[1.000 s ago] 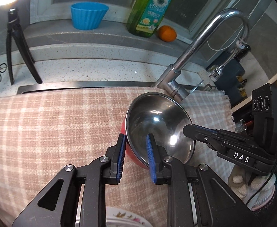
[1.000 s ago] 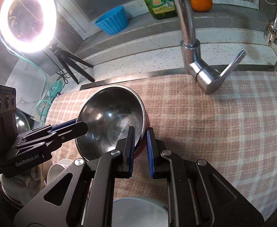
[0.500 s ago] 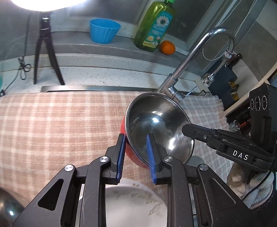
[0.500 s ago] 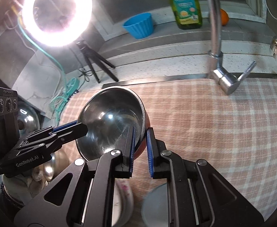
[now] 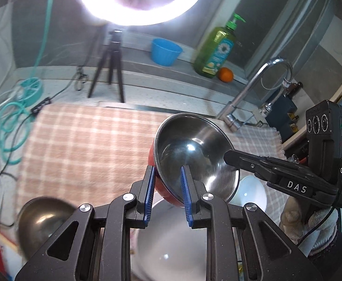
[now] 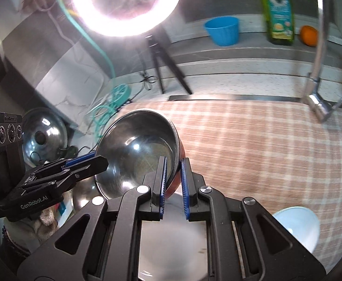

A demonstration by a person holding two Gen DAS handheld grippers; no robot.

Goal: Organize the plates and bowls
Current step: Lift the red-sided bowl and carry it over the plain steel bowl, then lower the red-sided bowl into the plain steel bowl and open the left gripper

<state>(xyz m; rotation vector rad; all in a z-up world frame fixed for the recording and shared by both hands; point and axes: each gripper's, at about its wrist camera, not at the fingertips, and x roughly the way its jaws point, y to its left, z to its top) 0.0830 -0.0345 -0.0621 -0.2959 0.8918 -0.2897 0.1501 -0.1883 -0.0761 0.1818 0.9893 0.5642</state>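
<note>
Red-walled, steel-lined round bowl (image 5: 194,154): my left gripper (image 5: 166,195) and right gripper (image 6: 172,187) each clamp its rim, opposite sides, tilted.

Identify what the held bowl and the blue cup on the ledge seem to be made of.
Held bowl: polished steel inside, going by mirror-like reflections; glossy red outside, probably enamel or paint. Blue cup: likely plastic or silicone, matte, evenly coloured, with a ribbed wall.
</note>
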